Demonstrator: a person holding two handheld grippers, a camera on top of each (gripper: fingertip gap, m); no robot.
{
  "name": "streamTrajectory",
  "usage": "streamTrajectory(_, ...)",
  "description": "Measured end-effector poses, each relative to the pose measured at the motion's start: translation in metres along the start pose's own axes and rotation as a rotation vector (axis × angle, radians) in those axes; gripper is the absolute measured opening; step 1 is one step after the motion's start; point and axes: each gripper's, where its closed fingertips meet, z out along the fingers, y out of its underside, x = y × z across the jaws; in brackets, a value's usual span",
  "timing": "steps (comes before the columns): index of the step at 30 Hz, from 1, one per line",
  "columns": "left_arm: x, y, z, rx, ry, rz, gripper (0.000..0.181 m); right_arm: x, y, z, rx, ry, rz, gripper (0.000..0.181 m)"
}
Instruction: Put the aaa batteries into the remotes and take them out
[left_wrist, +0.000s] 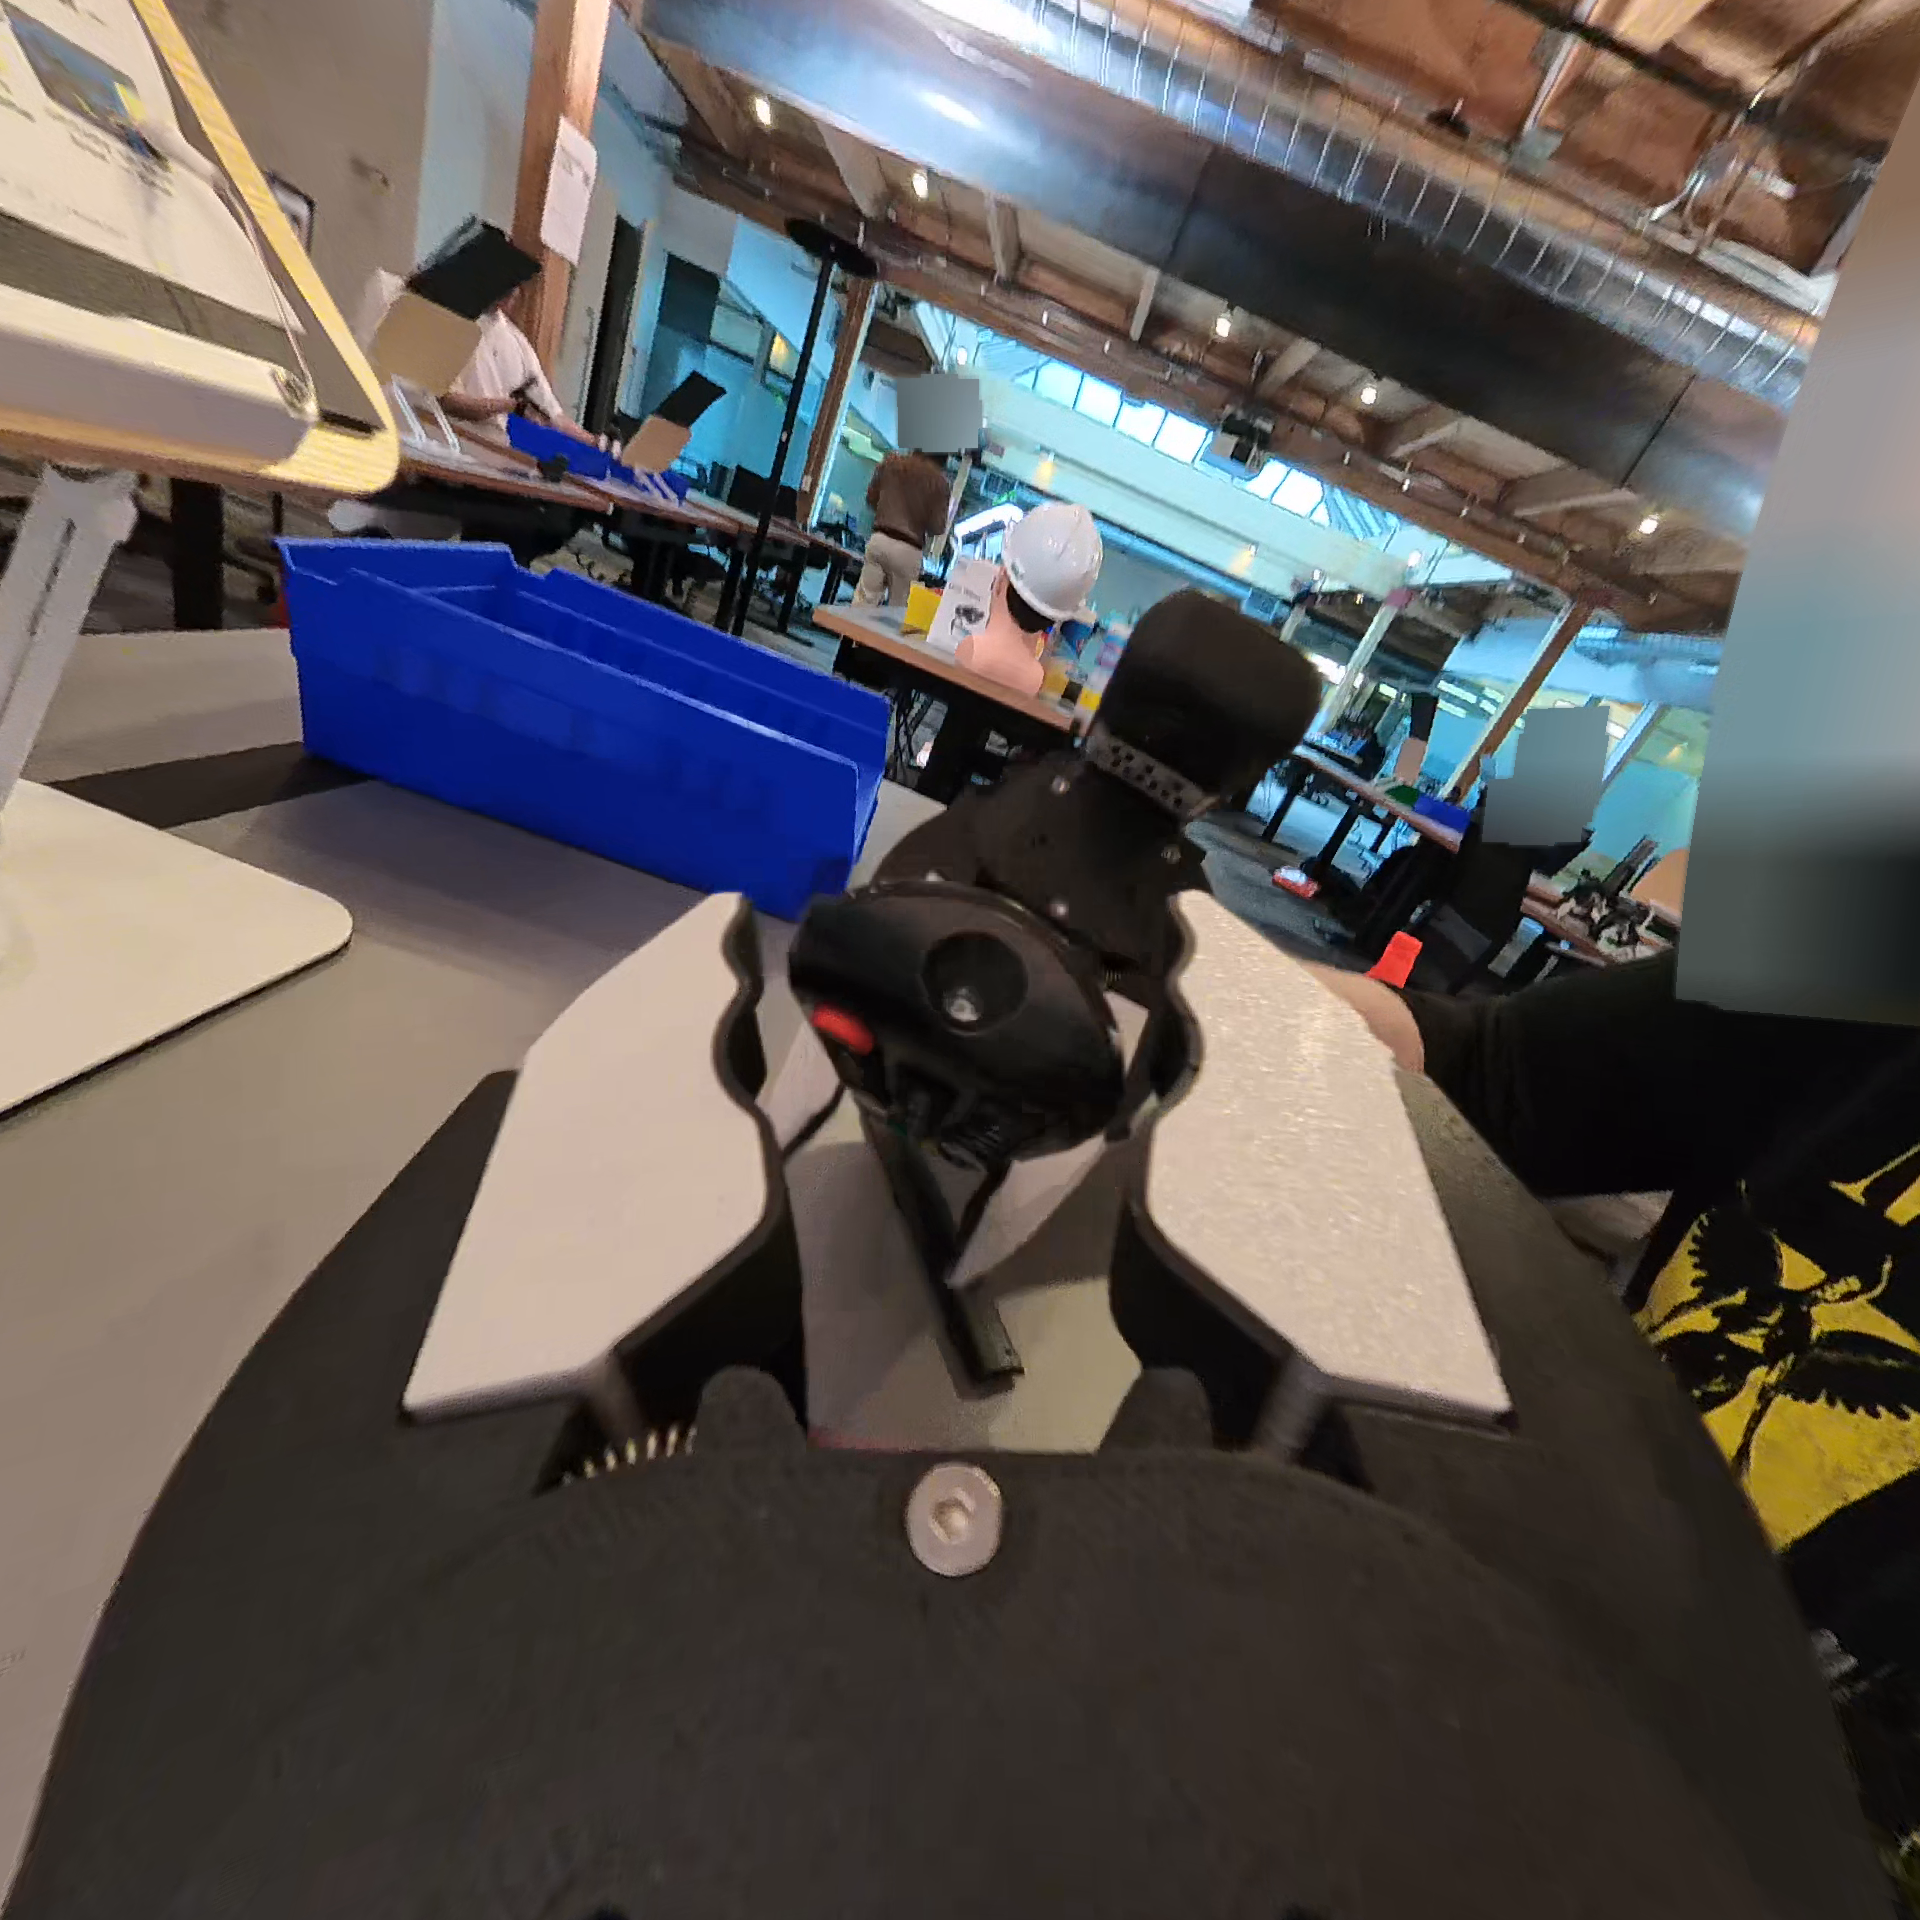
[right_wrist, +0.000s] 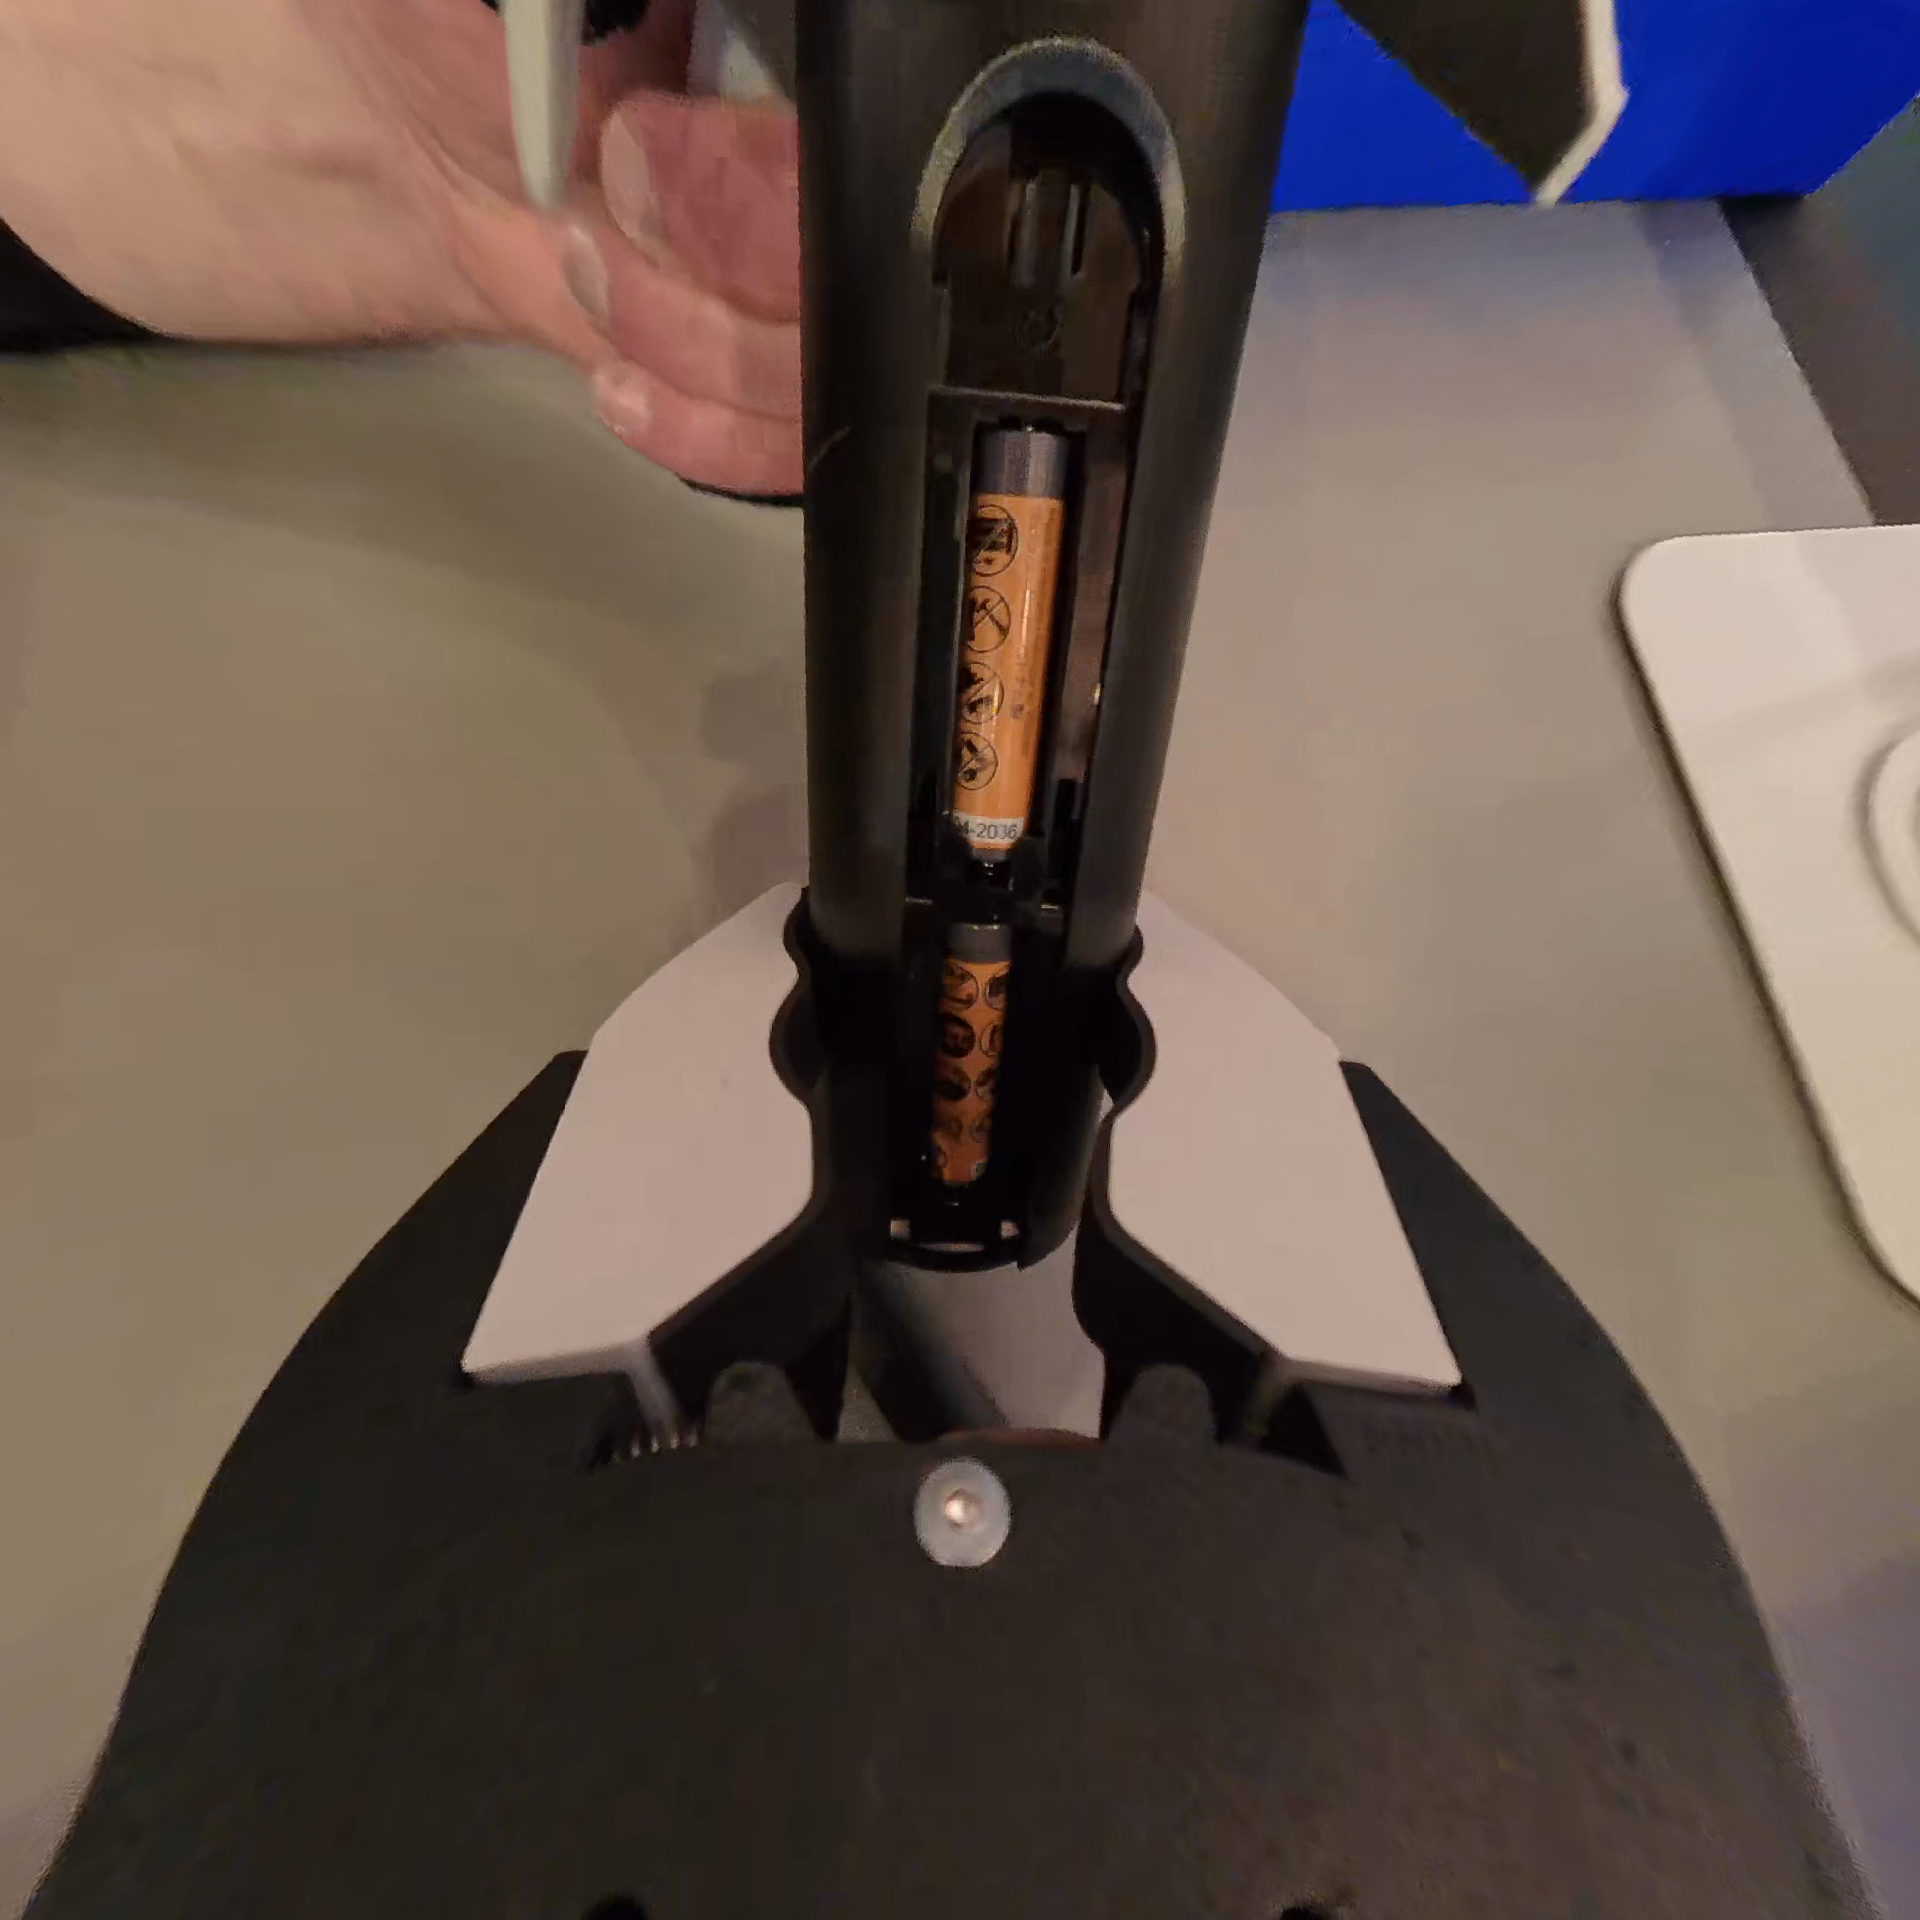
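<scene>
My right gripper (right_wrist: 966, 966) is shut on the near end of a black remote (right_wrist: 862, 623) and holds it over the grey table (right_wrist: 364, 831). The remote's back faces the camera with the battery bay uncovered. Two orange AAA batteries lie in it end to end, one farther (right_wrist: 1013, 644) and one between my fingertips (right_wrist: 971, 1060). My left gripper (left_wrist: 961, 914) is open and faces the right gripper (left_wrist: 966, 997). Its fingers (right_wrist: 540, 114) stand either side of the remote's far end without touching it. A hand (right_wrist: 416, 208) is beside it. A thin dark strip (left_wrist: 961, 1278) appears to be the remote.
A blue bin (left_wrist: 582, 717) stands on the table behind the grippers and shows in the right wrist view (right_wrist: 1455, 104). A white stand base (left_wrist: 135, 935) lies at the left, at the right in the right wrist view (right_wrist: 1787, 831). A person's dark sleeve (left_wrist: 1558, 1070) is at right. The tips of one gripper are about 11 centimetres away from the tips of the other.
</scene>
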Motion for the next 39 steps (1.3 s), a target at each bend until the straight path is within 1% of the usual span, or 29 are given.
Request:
streamTrajectory(2,-0.003,0.007,0.000,-0.048,-0.026,0.008,0.073,0.006,-0.001,-0.004,-0.008,0.060,-0.026,0.051)
streamTrajectory(4,-0.004,0.010,0.000,-0.060,-0.045,0.013,0.065,0.010,-0.004,-0.007,0.002,0.107,-0.041,0.051)
streamTrajectory(5,-0.003,0.009,-0.001,-0.060,-0.050,0.015,0.053,0.013,-0.002,-0.008,-0.015,0.140,-0.059,0.051)
streamTrajectory(6,-0.008,0.008,-0.001,-0.056,-0.094,0.025,0.045,0.016,0.000,-0.009,-0.039,0.178,-0.078,0.051)
streamTrajectory(9,-0.015,0.009,-0.001,-0.046,-0.136,-0.002,0.039,0.025,0.003,-0.011,-0.069,0.241,-0.087,0.052)
streamTrajectory(12,-0.020,0.009,-0.001,-0.029,-0.154,-0.043,0.036,0.028,0.004,-0.011,-0.076,0.270,-0.079,0.052)
streamTrajectory(16,-0.021,0.003,-0.001,-0.016,-0.172,-0.059,0.036,0.025,0.000,-0.007,-0.038,0.248,-0.044,0.052)
streamTrajectory(20,-0.025,-0.003,-0.003,0.006,-0.200,-0.064,0.039,0.021,-0.005,0.003,-0.008,0.231,0.005,0.052)
streamTrajectory(22,-0.031,-0.003,-0.007,0.004,-0.246,-0.076,0.035,0.023,-0.007,0.005,0.010,0.248,0.032,0.052)
streamTrajectory(24,-0.034,-0.004,-0.009,0.002,-0.251,-0.104,0.034,0.024,-0.011,0.007,0.049,0.233,0.069,0.050)
streamTrajectory(26,-0.036,-0.002,-0.010,-0.010,-0.259,-0.102,0.033,0.023,-0.010,0.013,0.039,0.242,0.058,0.051)
streamTrajectory(29,-0.037,-0.003,-0.012,-0.032,-0.272,-0.098,0.026,0.012,-0.014,0.020,0.086,0.146,0.090,0.052)
streamTrajectory(30,-0.039,-0.002,-0.013,-0.051,-0.289,-0.081,0.025,0.009,-0.017,0.019,0.113,0.106,0.122,0.056)
streamTrajectory(34,-0.039,-0.002,-0.015,-0.102,-0.284,-0.073,0.025,0.010,-0.030,0.004,0.254,-0.023,0.239,0.058)
streamTrajectory(36,-0.039,-0.003,-0.015,-0.116,-0.283,-0.058,0.025,0.015,-0.035,-0.003,0.331,-0.068,0.288,0.054)
streamTrajectory(39,-0.038,0.001,-0.011,-0.136,-0.278,-0.052,0.025,0.018,-0.037,-0.004,0.376,-0.111,0.340,0.048)
